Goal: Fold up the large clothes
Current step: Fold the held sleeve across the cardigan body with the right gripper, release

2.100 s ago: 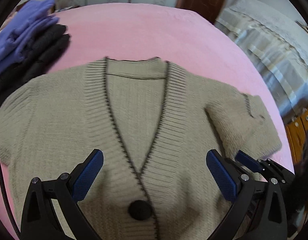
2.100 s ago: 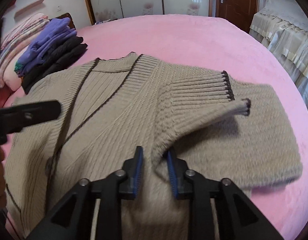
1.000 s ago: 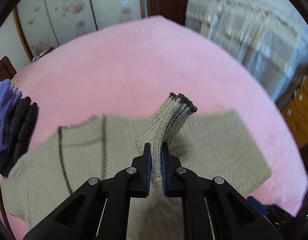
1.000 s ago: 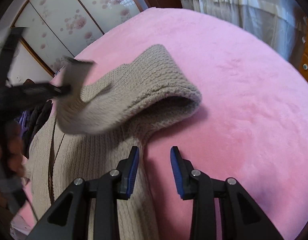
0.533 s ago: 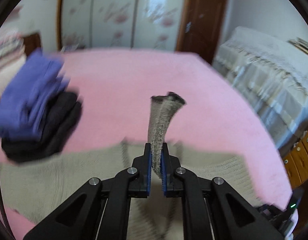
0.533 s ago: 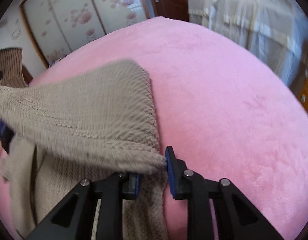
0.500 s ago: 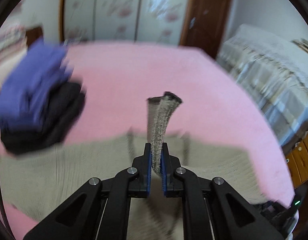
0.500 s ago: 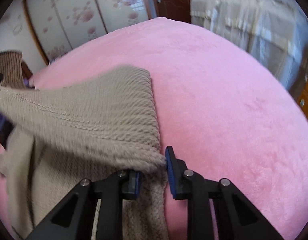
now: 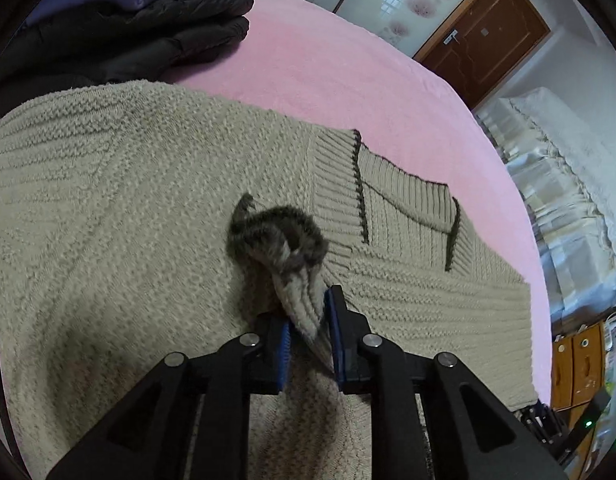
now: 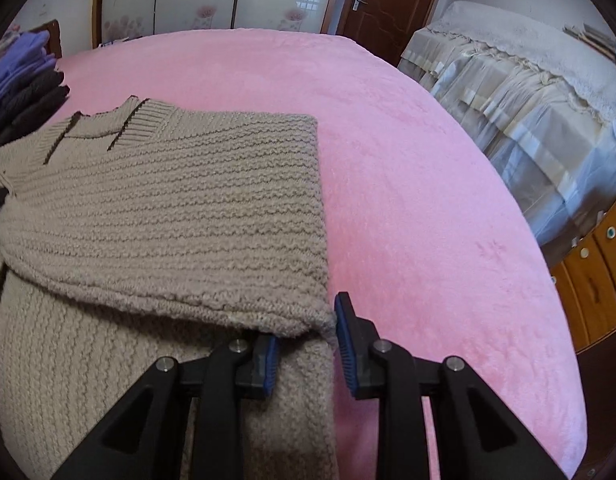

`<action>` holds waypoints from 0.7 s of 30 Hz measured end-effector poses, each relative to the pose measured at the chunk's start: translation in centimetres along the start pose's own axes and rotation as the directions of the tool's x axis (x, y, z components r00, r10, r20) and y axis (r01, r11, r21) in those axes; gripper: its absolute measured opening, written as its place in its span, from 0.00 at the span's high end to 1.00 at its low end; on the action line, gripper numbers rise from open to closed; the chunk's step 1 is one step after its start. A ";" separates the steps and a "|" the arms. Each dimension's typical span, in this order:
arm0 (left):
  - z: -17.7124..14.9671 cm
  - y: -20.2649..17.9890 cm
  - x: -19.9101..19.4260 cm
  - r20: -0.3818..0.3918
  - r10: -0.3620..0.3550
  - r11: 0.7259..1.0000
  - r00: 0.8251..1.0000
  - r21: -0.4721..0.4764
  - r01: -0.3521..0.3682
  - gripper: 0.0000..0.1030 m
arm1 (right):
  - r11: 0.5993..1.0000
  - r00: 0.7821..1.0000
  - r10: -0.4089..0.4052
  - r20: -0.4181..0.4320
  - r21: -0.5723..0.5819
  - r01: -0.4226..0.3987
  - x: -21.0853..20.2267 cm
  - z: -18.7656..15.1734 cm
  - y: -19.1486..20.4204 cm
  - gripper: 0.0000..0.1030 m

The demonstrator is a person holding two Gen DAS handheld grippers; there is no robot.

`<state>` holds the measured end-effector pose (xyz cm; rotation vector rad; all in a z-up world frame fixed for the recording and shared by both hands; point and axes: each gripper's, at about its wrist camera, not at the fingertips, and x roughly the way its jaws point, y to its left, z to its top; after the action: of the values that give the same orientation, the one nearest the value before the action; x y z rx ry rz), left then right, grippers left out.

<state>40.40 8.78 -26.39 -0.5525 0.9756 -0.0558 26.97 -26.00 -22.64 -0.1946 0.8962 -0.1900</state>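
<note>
A beige knit cardigan with dark trim lies on the pink bed. My left gripper is shut on the sleeve's ribbed cuff, low over the sweater's chest beside the collar. In the right wrist view the sleeve lies folded across the body. My right gripper straddles the fold's corner at the sweater's right edge. Its jaws stand a little apart with the thick knit between them.
A stack of folded black and purple clothes sits at the bed's far left and also shows in the right wrist view. Pink bedspread stretches right. A covered couch and wooden drawers stand beyond the bed.
My left gripper carried the cuff from high in the air down and across onto the sweater's chest. The sleeve now lies flat over the body. My right gripper stays at the fold corner.
</note>
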 end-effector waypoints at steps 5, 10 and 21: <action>1.1 -0.8 -2.2 0.075 -0.082 0.996 0.994 0.037 0.080 0.94 | 1.000 1.000 -0.024 0.007 0.009 0.024 -0.2 -0.2 0.4 0.75; 1.3 0.2 -2.0 0.118 -0.043 0.999 0.992 0.008 0.042 0.92 | 0.999 0.999 -0.038 0.005 0.000 0.038 -0.5 -0.2 0.7 0.75; -1.1 2.7 -1.9 -0.005 0.059 0.998 0.998 -0.035 -0.059 0.50 | 0.999 0.999 0.011 -0.035 0.045 -0.009 -2.8 -0.4 0.3 0.72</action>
<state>37.95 11.22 -26.70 -0.5552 0.9974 0.0131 24.95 -25.09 -20.86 -0.1449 0.9270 -0.2046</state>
